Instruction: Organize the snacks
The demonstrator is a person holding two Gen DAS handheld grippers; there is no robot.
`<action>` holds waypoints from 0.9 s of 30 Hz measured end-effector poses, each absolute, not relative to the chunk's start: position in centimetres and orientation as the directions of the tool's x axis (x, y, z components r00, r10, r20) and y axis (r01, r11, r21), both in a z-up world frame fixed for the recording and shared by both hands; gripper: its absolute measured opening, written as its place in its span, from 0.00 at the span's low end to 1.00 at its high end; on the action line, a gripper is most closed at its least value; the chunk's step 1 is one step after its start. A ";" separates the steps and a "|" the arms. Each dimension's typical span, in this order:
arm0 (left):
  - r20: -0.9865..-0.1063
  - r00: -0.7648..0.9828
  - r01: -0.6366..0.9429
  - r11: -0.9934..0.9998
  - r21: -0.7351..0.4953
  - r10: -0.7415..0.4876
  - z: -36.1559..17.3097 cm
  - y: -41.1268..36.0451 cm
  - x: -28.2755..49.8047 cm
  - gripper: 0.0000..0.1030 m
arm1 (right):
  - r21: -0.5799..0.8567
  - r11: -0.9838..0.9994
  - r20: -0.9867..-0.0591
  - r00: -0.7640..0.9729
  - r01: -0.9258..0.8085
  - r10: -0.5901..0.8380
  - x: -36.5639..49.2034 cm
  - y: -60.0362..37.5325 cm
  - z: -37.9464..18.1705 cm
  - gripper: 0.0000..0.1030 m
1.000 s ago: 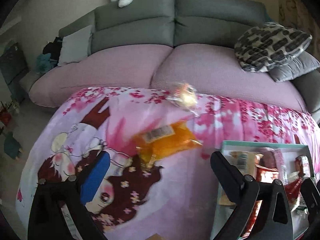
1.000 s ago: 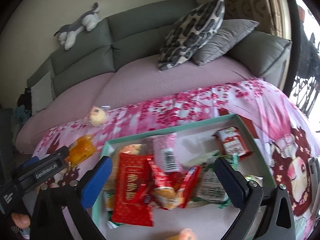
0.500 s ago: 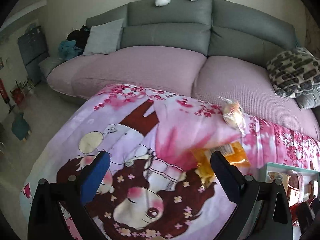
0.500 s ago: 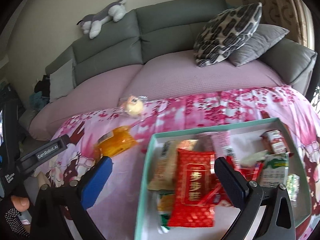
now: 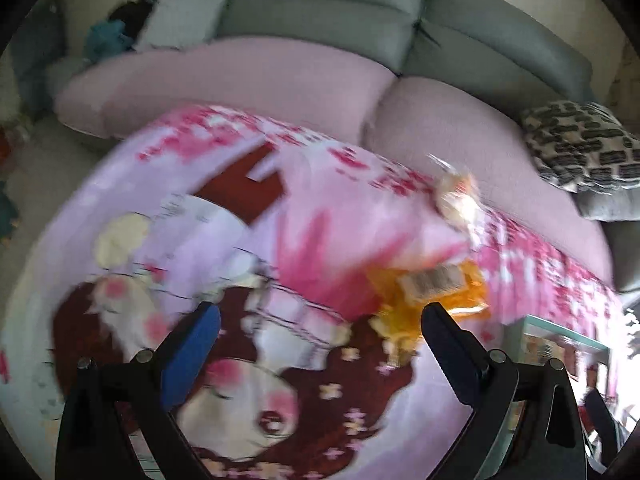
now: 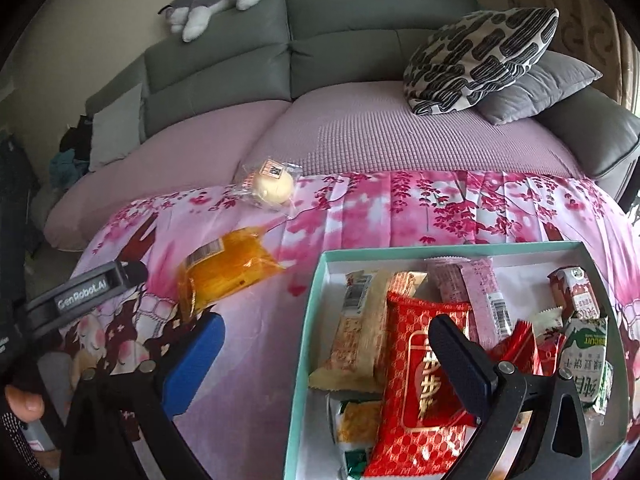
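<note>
While both sets of tongs hang spread apart with nothing between them, the teal box point(image 6: 316, 320) sits on the pink-printed table point(image 6: 360, 208) crammed with snacks, a red packet point(image 6: 416, 360) on top. Left of the box lies an orange packet point(image 6: 228, 268), barcode up, and beyond that, near the table's far edge, a clear-wrapped bun point(image 6: 272, 184). The left tongs point(image 5: 320, 344) hover just short of the orange packet point(image 5: 432, 288); the right tongs point(image 6: 324, 356) straddle the box's left wall.

Snack box point(image 6: 316, 320) sits near-right on the blanket point(image 6: 400, 208), packets inside. Flat packet point(image 6: 228, 268) lies left of it; wrapped bun point(image 6: 272, 186) farther back, by the sofa point(image 6: 360, 128).
</note>
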State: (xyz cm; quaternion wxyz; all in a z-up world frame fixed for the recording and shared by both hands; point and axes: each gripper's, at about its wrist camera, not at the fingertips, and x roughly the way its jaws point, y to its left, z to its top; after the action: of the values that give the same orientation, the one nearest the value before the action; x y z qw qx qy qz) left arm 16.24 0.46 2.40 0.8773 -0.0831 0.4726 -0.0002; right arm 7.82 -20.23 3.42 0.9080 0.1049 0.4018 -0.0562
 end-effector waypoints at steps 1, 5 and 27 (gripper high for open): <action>-0.827 0.553 -0.061 0.985 -0.163 -0.102 2.4 0.1 16.5 0.97 | 0.148 0.971 -0.741 0.671 0.190 -0.019 8.1 -20.4 3.5 1.00; -0.809 0.561 0.068 0.984 -0.162 -0.172 3.2 -2.2 17.5 0.97 | 0.131 0.974 -0.747 0.664 0.184 -0.026 9.4 -20.4 3.7 1.00; -0.840 0.464 0.408 0.909 -0.078 -0.280 0.3 -7.3 20.2 0.52 | 0.077 0.975 -0.812 0.580 0.208 -0.060 12.7 -21.5 1.5 1.00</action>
State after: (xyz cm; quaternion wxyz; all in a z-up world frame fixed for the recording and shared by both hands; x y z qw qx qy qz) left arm 20.20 -7.26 0.34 0.8529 0.0672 0.4768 -0.2019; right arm 12.72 -21.46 1.49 0.8850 0.0821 0.4519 -0.0757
